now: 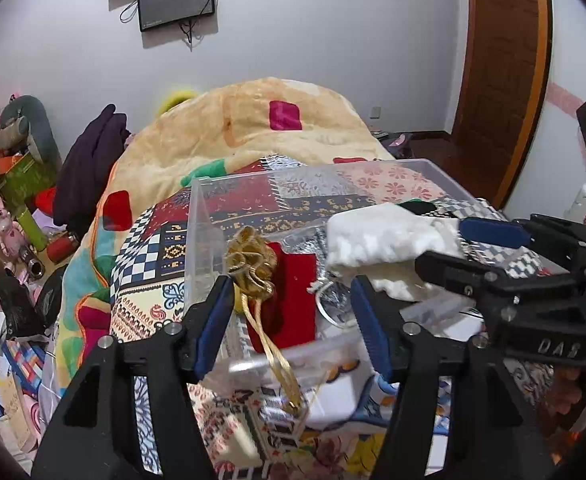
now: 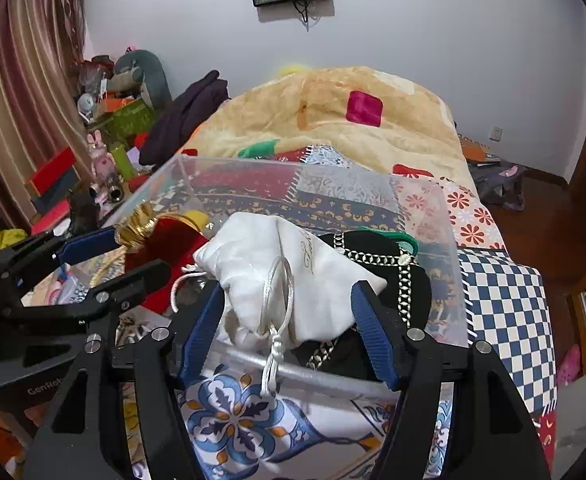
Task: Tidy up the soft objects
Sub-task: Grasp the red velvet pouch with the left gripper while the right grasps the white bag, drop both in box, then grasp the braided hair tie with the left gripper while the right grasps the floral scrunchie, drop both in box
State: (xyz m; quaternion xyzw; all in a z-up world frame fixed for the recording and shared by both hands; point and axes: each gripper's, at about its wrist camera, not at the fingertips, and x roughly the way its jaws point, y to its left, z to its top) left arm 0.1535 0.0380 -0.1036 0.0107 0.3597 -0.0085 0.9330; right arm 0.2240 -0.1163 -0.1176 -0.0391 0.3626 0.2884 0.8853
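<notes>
Right hand-held gripper (image 2: 289, 320): jaws wide, empty, straddling white drawstring fabric pouch (image 2: 289, 268) in clear plastic bin (image 2: 433, 216); pouch dead ahead, long axis crosswise. Left hand-held gripper (image 1: 291, 312): wide, nearer red velvet pouch (image 1: 289, 292).

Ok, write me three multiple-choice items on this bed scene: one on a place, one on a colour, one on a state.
1. Where does the white drawstring pouch lie?
A. In the clear plastic bin
B. On the floor
C. On the wall monitor

2. What colour is the tie on the red pouch?
A. Green
B. Gold
C. Blue

3. How do the right gripper jaws stand?
A. Shut on the red pouch
B. Out of view
C. Open around the white pouch

Answers: 1 A, the bin's walls surround it. 2 B, a gold cord gathers its neck. 3 C, both blue pads flank the pouch with gaps showing.
</notes>
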